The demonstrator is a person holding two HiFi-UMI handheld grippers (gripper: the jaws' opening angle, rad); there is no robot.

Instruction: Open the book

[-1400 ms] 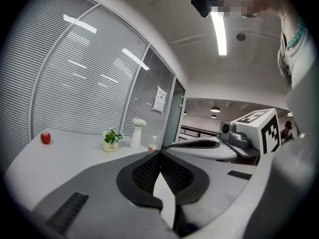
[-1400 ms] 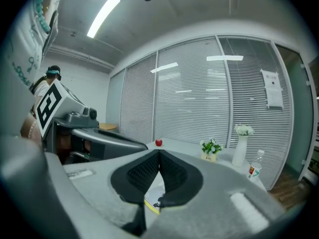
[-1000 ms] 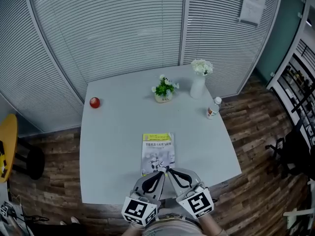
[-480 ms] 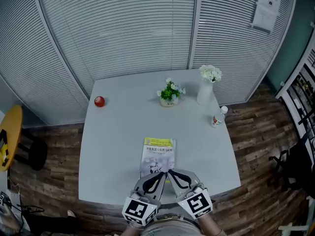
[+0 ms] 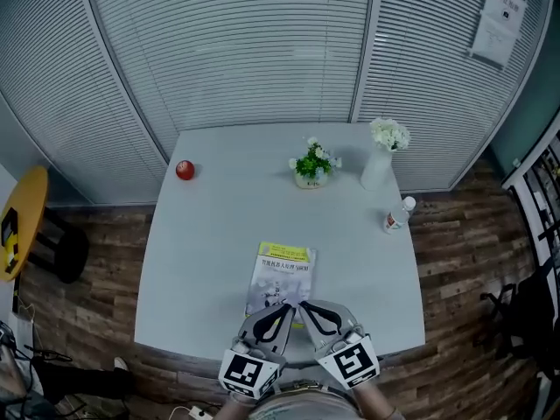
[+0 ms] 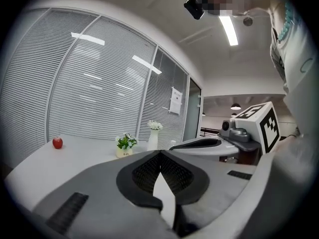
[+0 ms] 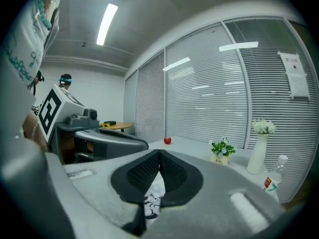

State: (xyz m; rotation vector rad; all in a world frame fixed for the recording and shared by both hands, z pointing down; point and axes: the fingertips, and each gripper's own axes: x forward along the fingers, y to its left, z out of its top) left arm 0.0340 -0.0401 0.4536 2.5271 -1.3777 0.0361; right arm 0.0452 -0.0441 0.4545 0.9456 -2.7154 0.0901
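Creeping slightly farther, left gripper (image 5: 283,306) and right gripper (image 5: 304,304), fingers together, hide the near edge of the book (image 5: 282,268); white vase (image 5: 376,170) holds flowers (image 5: 389,134).

Your book (image 5: 282,274) is shut — lying flat, cover up, on the bench (image 5: 210,234), close to the edge nearest you, approx. mid-width. Thin paperback w/ a yellow-green band across the far end, pale cover w/ dark print and a greyish pic below. Slightly skewed — far end leans right.
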